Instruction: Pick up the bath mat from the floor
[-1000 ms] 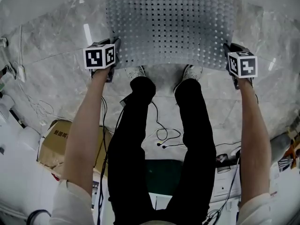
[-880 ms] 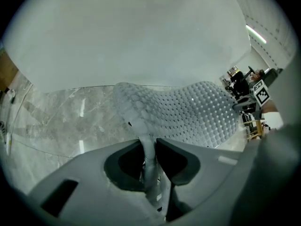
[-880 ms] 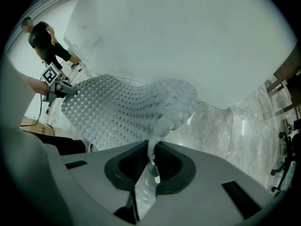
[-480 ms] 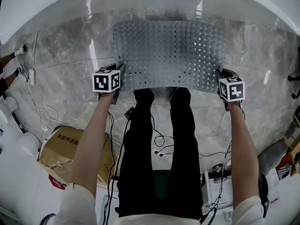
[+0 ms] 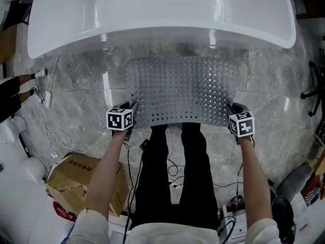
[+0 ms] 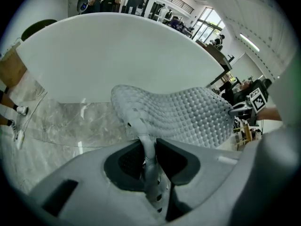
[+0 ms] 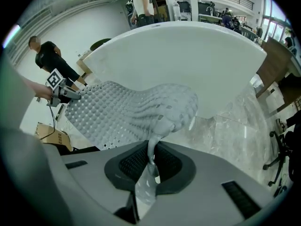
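The grey perforated bath mat (image 5: 182,93) hangs spread between both grippers, lifted off the marble floor in front of the white bathtub (image 5: 162,14). My left gripper (image 5: 131,111) is shut on the mat's near left corner; in the left gripper view the mat (image 6: 183,114) runs out from between the jaws (image 6: 149,161). My right gripper (image 5: 232,111) is shut on the near right corner, and the right gripper view shows the mat (image 7: 127,112) pinched between its jaws (image 7: 153,161). The mat sags a little in the middle.
The tub's rim (image 5: 152,34) lies just beyond the mat. A cardboard box (image 5: 84,179) and white cables (image 5: 48,131) sit on the floor at the left; black cables (image 5: 175,174) trail by my legs. An office chair base (image 5: 312,85) stands at the right. People stand in the background (image 7: 47,55).
Both grippers have risen with the mat, which now hangs higher above the floor. The view has pulled back, so the whole bathtub shows beyond it.
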### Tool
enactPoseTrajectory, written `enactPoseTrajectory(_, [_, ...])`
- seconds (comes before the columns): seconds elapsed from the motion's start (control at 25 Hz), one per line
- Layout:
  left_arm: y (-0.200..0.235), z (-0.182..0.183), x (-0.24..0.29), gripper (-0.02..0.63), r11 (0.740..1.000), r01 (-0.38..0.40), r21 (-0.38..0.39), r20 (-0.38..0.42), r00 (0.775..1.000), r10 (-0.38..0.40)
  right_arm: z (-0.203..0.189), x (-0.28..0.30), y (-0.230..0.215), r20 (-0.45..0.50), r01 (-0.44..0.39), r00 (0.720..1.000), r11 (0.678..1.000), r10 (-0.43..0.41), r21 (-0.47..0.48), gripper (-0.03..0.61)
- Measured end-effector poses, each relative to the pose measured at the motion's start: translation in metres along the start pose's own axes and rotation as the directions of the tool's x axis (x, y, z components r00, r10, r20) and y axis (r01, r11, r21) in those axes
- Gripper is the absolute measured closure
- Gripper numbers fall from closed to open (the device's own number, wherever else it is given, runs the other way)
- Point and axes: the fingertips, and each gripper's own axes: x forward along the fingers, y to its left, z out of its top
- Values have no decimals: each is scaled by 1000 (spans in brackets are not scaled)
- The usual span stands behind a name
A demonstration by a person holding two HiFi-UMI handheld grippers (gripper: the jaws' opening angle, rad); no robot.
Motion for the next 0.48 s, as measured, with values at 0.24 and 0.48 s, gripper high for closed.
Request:
enactPoseTrajectory(0.24, [-20, 22, -61, 531, 999, 13, 36, 34, 999, -15, 15, -64, 6, 48, 1, 999, 1000, -1, -13, 537])
enactPoseTrajectory(0.48, [-25, 55, -134, 531, 996, 18, 89, 90, 996, -26, 40, -136, 5, 130, 23, 991, 999, -18, -41, 537])
